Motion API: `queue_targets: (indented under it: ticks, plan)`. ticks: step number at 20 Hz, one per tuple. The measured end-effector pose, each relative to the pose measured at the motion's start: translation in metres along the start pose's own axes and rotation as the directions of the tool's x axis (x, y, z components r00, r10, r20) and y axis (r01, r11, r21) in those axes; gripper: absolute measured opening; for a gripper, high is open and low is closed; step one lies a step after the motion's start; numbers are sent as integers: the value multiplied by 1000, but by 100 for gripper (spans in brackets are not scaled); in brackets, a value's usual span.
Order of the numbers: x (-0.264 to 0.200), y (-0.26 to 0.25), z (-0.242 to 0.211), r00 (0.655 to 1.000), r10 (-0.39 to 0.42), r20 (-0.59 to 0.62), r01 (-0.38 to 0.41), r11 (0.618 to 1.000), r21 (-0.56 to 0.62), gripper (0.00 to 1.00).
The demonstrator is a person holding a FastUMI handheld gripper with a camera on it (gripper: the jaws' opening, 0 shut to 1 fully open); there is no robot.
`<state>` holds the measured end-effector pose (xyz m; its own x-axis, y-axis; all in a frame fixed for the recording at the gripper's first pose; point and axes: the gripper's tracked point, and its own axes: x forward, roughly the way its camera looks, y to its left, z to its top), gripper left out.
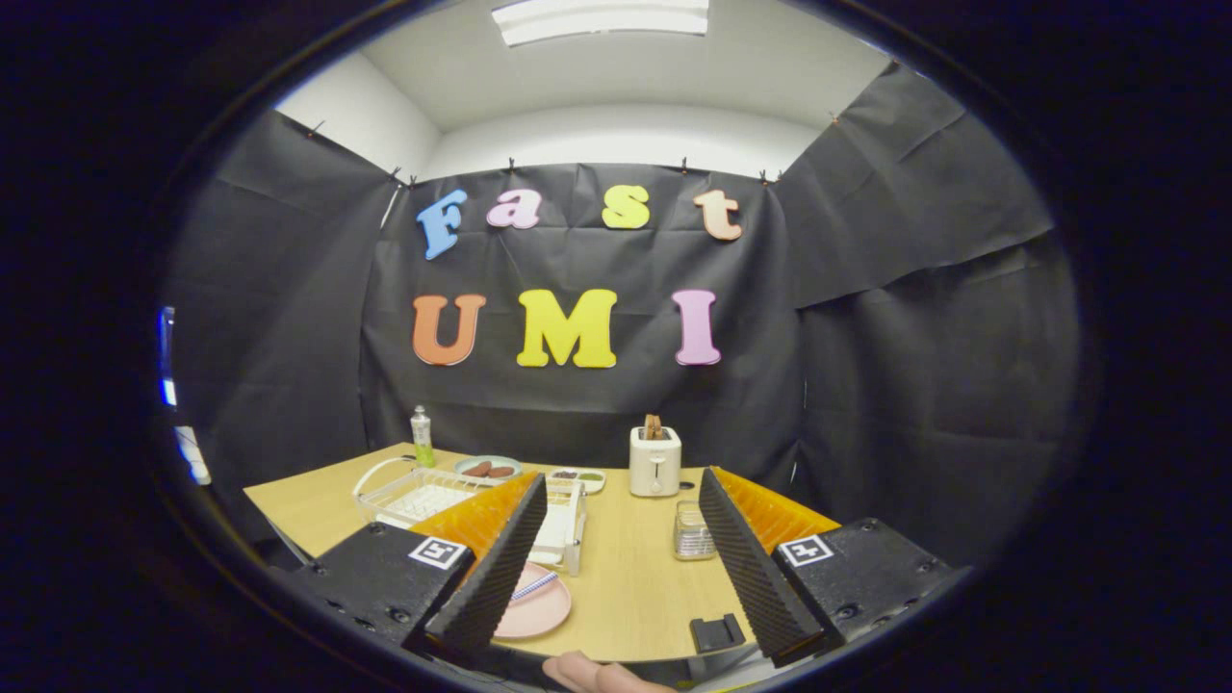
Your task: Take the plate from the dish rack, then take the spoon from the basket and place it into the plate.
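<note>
We see the gripper [621,553] in the lower centre of the frame with its two fingers spread wide apart; nothing lies between them but bare table [635,577].

The pink plate [539,606] lies flat on the table in the lower centre-left of the frame, partly hidden behind the left finger [491,568]. We see the spoon [532,585] resting on the plate, its handle pointing toward the rack. We cannot tell whether the finger touches the plate or merely stands above it.

The white dish rack [568,525] stands just beyond the plate, behind the tip of the left finger. Further left, in the middle-left of the frame, we see a white wire basket [409,496] on the table.

A small clear glass jar [693,531] stands just inside the right finger [756,568], near its tip. A small black block [717,632] lies on the near table edge, close to the base of that finger.

Toward the far edge of the table, at frame centre, we see a white toaster [654,462] with toast in its slot. To its left lie a small dish [577,477] and a pale green plate [488,468] carrying brown pieces. A slim bottle [422,438] stands upright at the far left corner of the table.

A fingertip of the person's hand [592,674] shows at the bottom centre of the frame.
</note>
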<state>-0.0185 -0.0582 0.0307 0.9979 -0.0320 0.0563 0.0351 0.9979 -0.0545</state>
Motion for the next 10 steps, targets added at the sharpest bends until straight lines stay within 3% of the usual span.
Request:
queue_targets:
  ticks: [10]
  plan:
    - [-2,2,-1,999,38,-3,-37,999,32,100]
